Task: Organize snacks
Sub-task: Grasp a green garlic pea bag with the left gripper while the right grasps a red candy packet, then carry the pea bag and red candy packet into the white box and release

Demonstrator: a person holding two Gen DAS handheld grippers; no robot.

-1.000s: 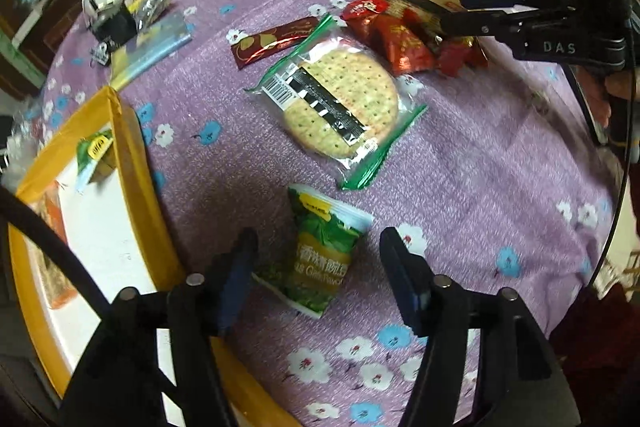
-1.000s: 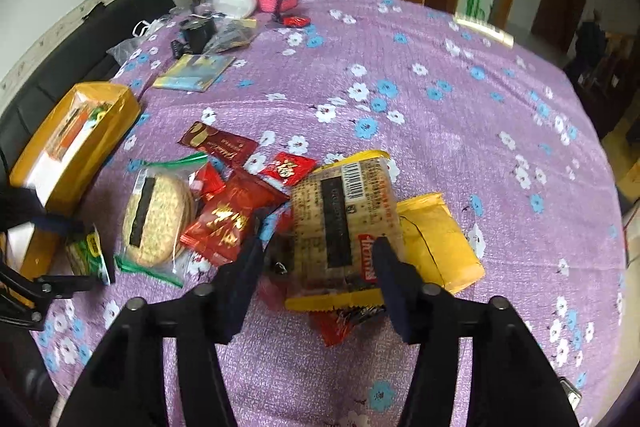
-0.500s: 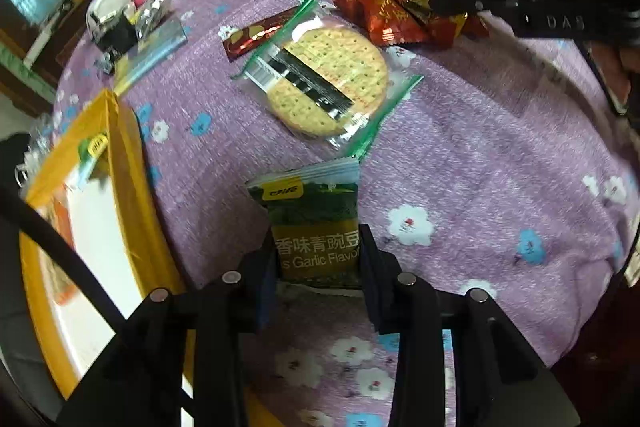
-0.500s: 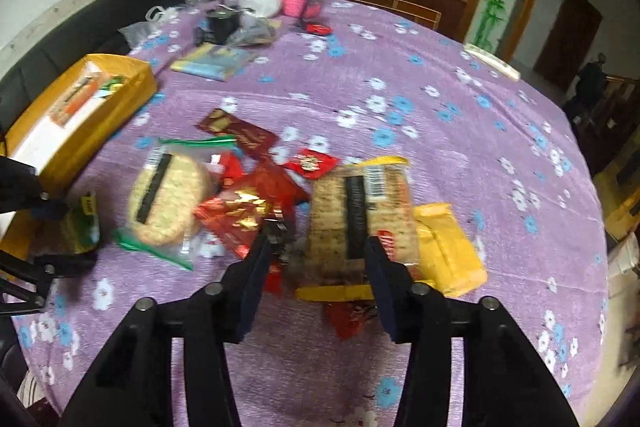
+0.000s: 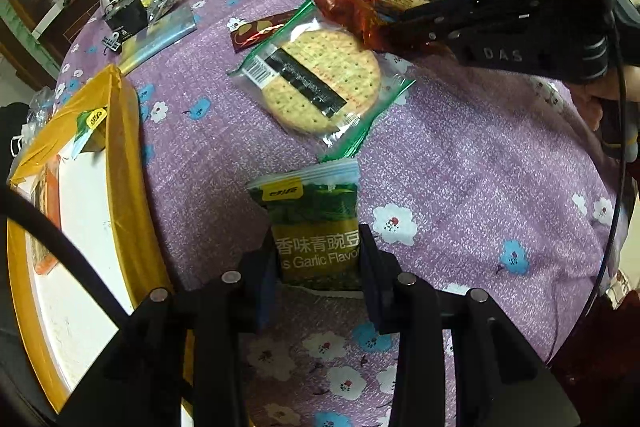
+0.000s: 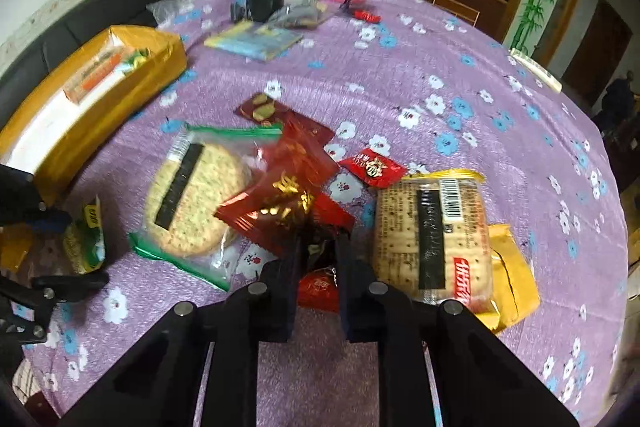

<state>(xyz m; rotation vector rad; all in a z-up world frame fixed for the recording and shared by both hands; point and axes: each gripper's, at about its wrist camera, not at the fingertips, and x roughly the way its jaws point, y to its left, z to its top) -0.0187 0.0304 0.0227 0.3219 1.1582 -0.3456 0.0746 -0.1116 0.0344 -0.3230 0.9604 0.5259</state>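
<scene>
Left tool [image 5: 320,259] grips green pea packet [image 5: 316,223]; right tool [image 6: 318,255] pinches red packet [image 6: 280,207]; most snacks remain outside yellow box [image 5: 124,147].

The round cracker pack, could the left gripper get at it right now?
Probably not yet: the left gripper is shut on the green pea packet. The round cracker pack lies just ahead, uncovered, so once emptied the way looks free.
</scene>
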